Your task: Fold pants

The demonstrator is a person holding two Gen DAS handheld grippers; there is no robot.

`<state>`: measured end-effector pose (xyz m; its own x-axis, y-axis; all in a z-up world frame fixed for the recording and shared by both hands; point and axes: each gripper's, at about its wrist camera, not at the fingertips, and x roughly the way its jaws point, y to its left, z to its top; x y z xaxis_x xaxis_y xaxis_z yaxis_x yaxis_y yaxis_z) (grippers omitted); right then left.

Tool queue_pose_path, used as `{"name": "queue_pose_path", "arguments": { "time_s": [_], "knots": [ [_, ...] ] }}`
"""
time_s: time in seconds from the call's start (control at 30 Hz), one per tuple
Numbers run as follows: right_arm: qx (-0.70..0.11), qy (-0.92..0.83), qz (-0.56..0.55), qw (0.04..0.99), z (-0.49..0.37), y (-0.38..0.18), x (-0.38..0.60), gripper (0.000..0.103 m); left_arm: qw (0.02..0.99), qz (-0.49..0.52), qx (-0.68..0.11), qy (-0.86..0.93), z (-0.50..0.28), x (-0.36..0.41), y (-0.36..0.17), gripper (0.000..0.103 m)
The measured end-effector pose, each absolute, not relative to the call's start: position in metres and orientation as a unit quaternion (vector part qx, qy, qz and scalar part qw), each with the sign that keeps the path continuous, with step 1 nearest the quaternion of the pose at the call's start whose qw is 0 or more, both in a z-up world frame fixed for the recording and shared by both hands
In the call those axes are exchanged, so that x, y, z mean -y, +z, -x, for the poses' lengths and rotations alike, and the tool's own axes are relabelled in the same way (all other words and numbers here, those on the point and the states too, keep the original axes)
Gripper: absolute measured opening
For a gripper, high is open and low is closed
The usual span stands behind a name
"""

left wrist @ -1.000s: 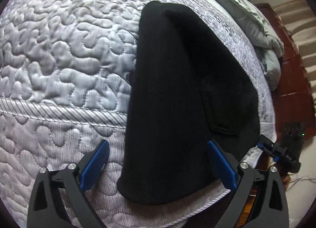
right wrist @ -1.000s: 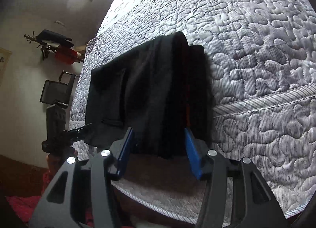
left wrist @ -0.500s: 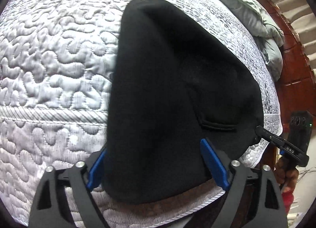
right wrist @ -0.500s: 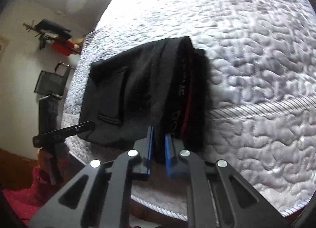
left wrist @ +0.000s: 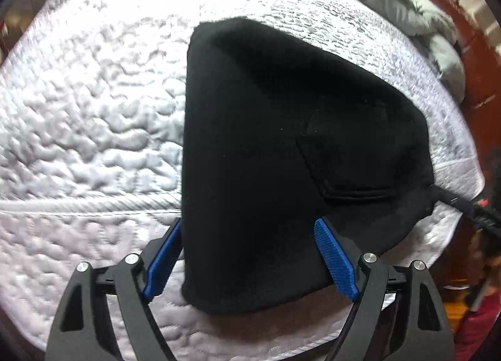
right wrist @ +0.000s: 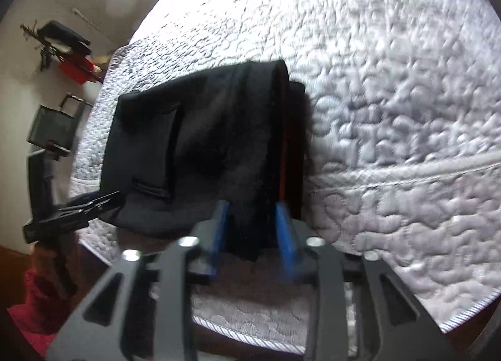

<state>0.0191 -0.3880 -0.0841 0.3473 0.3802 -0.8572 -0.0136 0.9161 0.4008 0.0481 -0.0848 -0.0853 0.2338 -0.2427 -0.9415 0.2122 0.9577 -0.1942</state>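
While the black pants (left wrist: 266, 148) lie folded into a compact bundle near the edge of the quilted white bedspread (left wrist: 87, 117), I see a back pocket (left wrist: 353, 167) facing up and a red-trimmed waistband (right wrist: 283, 145) along one side. My left gripper (left wrist: 250, 262) straddles the bundle's near end, its blue pads (left wrist: 335, 259) spread wide. My right gripper (right wrist: 252, 231) has fingers parted around a hanging fold, not clamping it. A rumpled grey duvet (left wrist: 407, 1) sits beyond.
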Motion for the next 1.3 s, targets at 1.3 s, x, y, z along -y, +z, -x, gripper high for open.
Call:
{"name": "queue_pose_path", "arguments": {
  "time_s": [1.3],
  "knots": [
    [-0.583,0.011,-0.118,0.804,-0.047,-0.109,0.368,0.087,0.821,-0.034,-0.557,-0.120,-0.045,0.103,-0.068,0.089]
  ]
}}
